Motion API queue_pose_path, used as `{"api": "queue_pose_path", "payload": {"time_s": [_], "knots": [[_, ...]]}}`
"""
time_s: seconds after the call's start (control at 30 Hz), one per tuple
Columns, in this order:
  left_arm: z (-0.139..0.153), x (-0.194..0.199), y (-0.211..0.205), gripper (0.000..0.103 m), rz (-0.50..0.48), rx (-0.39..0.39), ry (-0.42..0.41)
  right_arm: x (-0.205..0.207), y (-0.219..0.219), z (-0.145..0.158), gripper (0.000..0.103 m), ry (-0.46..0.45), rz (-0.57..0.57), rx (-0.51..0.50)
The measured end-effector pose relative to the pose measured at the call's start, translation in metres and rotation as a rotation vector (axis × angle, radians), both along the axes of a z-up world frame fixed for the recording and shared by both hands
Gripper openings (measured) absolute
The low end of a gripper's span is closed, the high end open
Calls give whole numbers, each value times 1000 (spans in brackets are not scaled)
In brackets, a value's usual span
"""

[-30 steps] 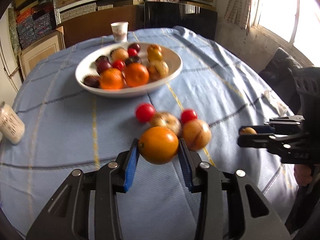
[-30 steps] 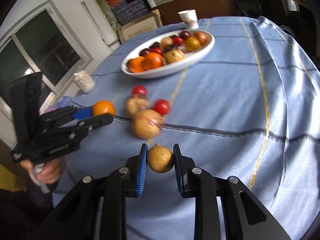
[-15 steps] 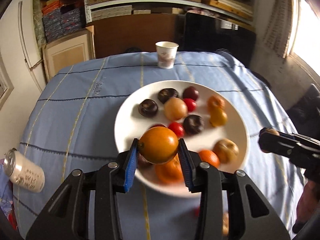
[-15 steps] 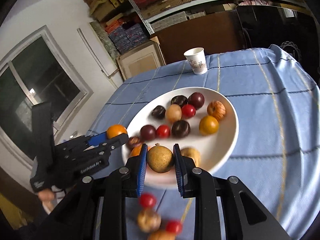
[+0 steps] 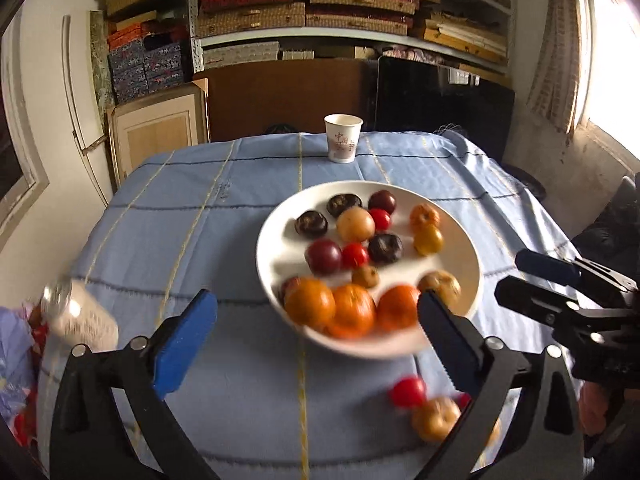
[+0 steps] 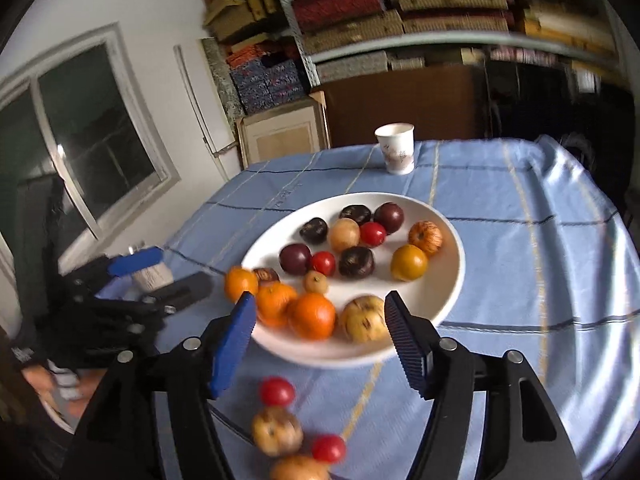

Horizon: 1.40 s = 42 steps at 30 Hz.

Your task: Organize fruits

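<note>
A white plate point(image 5: 276, 236) point(image 6: 452, 280) on the blue tablecloth holds several fruits: dark plums, red tomatoes, tan apples and three oranges. My left gripper point(image 5: 316, 308) hovers over the plate's near rim, its jaws opening wide and empty; an orange point(image 5: 310, 303) point(image 6: 240, 283) lies loose just beyond them. My right gripper point(image 6: 320, 312) is also opening with nothing gripped; a small brown fruit point(image 6: 315, 282) point(image 5: 365, 276) rests in the plate ahead of it. Each gripper shows in the other's view, left gripper point(image 6: 180, 270), right gripper point(image 5: 514, 276).
Loose on the cloth in front of the plate lie a red tomato point(image 6: 276, 391), a tan apple point(image 6: 277, 431), another tomato point(image 6: 328, 448) and a further tan fruit point(image 6: 298, 468). A paper cup point(image 5: 343, 138) stands at the far edge, a can point(image 5: 80, 316) lies left.
Both grippers carried their fruit from the loose pile up over the plate and opened. The orange and the small brown fruit left the jaws and now lie in the plate.
</note>
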<state>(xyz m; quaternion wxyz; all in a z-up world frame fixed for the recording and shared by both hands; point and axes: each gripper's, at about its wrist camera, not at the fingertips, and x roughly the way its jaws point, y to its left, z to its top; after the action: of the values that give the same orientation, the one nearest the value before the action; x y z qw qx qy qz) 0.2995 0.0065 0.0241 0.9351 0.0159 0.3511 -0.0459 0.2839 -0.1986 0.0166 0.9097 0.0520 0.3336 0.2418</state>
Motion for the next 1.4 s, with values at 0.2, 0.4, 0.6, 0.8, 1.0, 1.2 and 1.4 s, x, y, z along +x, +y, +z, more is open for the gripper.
{"api": "queue_pose_path", "payload": {"time_s": [0.2,0.4,0.6,0.8,1.0,1.2,1.4], "knots": [[-37,-35,5,98,37,-9,32,-25,-15,-30,67,48,-5,27],[-60,-42,17,98,53,-36,113,-46,-26,-48,67,109,4,25],[-68,-48,24,98,92,-23,136,-65,-30,-59,67,197,67,72],[-71,-46,32,98,104,-81,162,-77,-15,-70,67,228,106,-12],[-74,-46,29,98,103,-75,174,-87,1,-70,67,167,115,-117],[-75,-48,22,98,96,-35,168,-83,9,-76,66,180,118,-151],[-76,-48,21,98,100,-30,176,-79,16,-82,54,209,118,-166]]}}
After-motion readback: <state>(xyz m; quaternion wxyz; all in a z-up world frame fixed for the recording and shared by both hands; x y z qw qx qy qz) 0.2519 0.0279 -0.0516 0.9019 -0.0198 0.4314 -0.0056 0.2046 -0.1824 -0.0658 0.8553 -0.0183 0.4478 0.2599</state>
